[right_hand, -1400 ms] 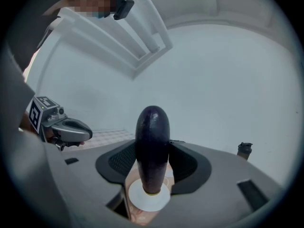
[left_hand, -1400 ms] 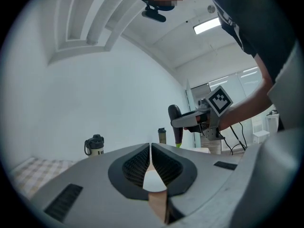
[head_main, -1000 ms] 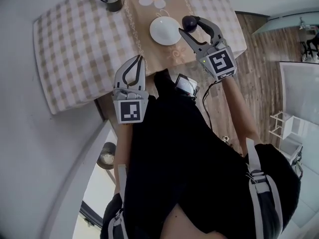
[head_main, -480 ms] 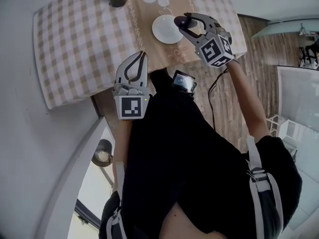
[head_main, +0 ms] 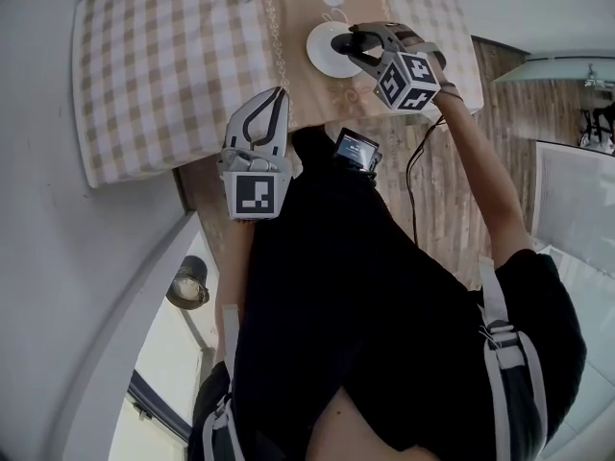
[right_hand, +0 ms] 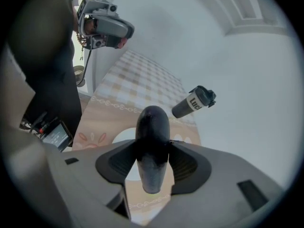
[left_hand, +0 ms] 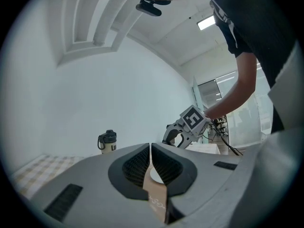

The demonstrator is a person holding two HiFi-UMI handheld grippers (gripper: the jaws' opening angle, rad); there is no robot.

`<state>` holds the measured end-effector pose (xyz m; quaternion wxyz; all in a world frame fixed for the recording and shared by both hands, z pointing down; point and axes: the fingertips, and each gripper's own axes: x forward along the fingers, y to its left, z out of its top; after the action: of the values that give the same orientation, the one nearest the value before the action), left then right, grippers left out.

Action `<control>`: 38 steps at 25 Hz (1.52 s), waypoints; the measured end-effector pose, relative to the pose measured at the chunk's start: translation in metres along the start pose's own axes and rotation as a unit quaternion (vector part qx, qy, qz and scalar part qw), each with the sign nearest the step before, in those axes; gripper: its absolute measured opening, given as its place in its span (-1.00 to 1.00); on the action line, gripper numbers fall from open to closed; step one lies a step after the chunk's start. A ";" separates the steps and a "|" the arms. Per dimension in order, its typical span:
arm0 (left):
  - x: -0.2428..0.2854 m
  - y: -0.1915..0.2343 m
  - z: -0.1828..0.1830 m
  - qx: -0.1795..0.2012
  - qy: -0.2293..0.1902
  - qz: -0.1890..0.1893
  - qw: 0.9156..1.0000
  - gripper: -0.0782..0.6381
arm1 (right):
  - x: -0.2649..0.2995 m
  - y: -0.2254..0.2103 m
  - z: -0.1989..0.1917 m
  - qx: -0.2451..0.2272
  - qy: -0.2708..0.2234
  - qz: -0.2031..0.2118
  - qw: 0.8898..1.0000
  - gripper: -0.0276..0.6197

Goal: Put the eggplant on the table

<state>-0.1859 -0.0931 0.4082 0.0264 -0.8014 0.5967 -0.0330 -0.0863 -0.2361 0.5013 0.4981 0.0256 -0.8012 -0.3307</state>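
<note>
The dark purple eggplant (right_hand: 152, 141) is clamped between the pads of my right gripper (right_hand: 154, 164), its rounded end sticking out past the fingertips. In the head view the right gripper (head_main: 352, 48) holds the eggplant (head_main: 342, 39) just over the white plate (head_main: 322, 58), tilted downward. The plate (right_hand: 119, 137) shows pale behind the jaws. My left gripper (head_main: 278, 99) hovers at the table's near edge, fingers together and nothing in them. From the left gripper (left_hand: 150, 152) view, only a thin slit parts the jaws, and the right gripper (left_hand: 183, 130) shows beyond.
The table (head_main: 163, 65) has a checked cloth and a brown runner (head_main: 288, 27) with a flower print. A dark lidded tumbler (right_hand: 194, 101) stands at the far end. A small screen device (head_main: 356, 150) hangs at the person's front. Wooden floor lies to the right.
The right gripper has sunk toward the plate with the eggplant and rolled, so its marker cube now faces differently. The left gripper has hardly moved.
</note>
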 end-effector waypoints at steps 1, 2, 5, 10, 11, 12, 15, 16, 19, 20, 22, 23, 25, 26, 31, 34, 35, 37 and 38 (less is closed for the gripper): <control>-0.001 0.001 0.000 -0.002 0.001 0.003 1.000 -0.74 | 0.005 0.002 -0.003 -0.002 0.002 0.008 1.000 -0.24; -0.002 0.002 -0.001 -0.006 0.001 0.007 1.000 -0.74 | 0.010 0.004 -0.006 -0.005 0.005 0.016 1.000 -0.24; -0.004 0.005 -0.002 -0.006 0.001 0.015 1.000 -0.74 | 0.024 0.009 -0.014 -0.015 0.013 0.034 0.999 -0.24; -0.008 0.007 -0.003 0.008 0.003 0.025 1.000 -0.74 | 0.042 0.019 -0.022 -0.027 0.019 0.059 0.998 -0.24; -0.009 0.008 -0.002 0.011 0.000 0.026 1.000 -0.74 | 0.045 0.021 -0.023 -0.031 0.021 0.064 0.997 -0.24; -0.009 0.008 -0.002 0.010 0.001 0.028 1.000 -0.74 | 0.049 0.022 -0.025 -0.036 0.023 0.069 0.997 -0.24; -0.010 0.008 -0.004 0.011 0.006 0.031 0.999 -0.74 | 0.059 0.025 -0.029 -0.044 0.027 0.084 0.995 -0.24; -0.010 0.008 -0.003 0.014 0.005 0.032 0.999 -0.74 | 0.062 0.026 -0.031 -0.045 0.029 0.088 0.995 -0.24; -0.011 0.008 -0.004 0.007 0.005 0.039 0.999 -0.74 | 0.070 0.030 -0.034 -0.050 0.033 0.103 0.993 -0.24; -0.011 0.009 -0.006 0.003 0.008 0.041 0.999 -0.74 | 0.073 0.031 -0.036 -0.052 0.034 0.108 0.992 -0.24; -0.011 0.010 -0.006 0.003 0.007 0.044 0.999 -0.74 | 0.077 0.033 -0.038 -0.056 0.037 0.118 0.991 -0.24; -0.012 0.011 -0.005 0.007 0.004 0.045 0.999 -0.74 | 0.079 0.034 -0.039 -0.057 0.038 0.124 0.990 -0.24; -0.013 0.011 -0.006 0.009 0.006 0.047 0.999 -0.74 | 0.082 0.037 -0.041 -0.056 0.039 0.139 0.988 -0.23; -0.013 0.012 -0.007 0.006 0.008 0.048 0.999 -0.74 | 0.083 0.038 -0.042 -0.056 0.040 0.146 0.987 -0.24; -0.013 0.012 -0.009 0.002 0.014 0.052 0.999 -0.74 | 0.091 0.040 -0.050 -0.056 0.048 0.168 0.983 -0.23; -0.016 0.013 -0.011 -0.001 0.021 0.055 0.998 -0.74 | 0.094 0.041 -0.052 -0.056 0.048 0.176 0.982 -0.23; -0.016 0.013 -0.012 -0.002 0.022 0.056 0.998 -0.74 | 0.096 0.042 -0.052 -0.056 0.048 0.178 0.981 -0.23; -0.016 0.015 -0.012 -0.002 0.019 0.060 0.998 -0.74 | 0.098 0.043 -0.053 -0.057 0.047 0.183 0.980 -0.23; -0.016 0.016 -0.011 -0.001 0.017 0.062 0.998 -0.74 | 0.099 0.044 -0.054 -0.058 0.046 0.184 0.980 -0.24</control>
<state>-0.2064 -0.0822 0.4180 0.0172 -0.7620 0.6459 -0.0444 -0.0795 -0.2658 0.6178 0.5878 -0.1362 -0.7476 -0.2775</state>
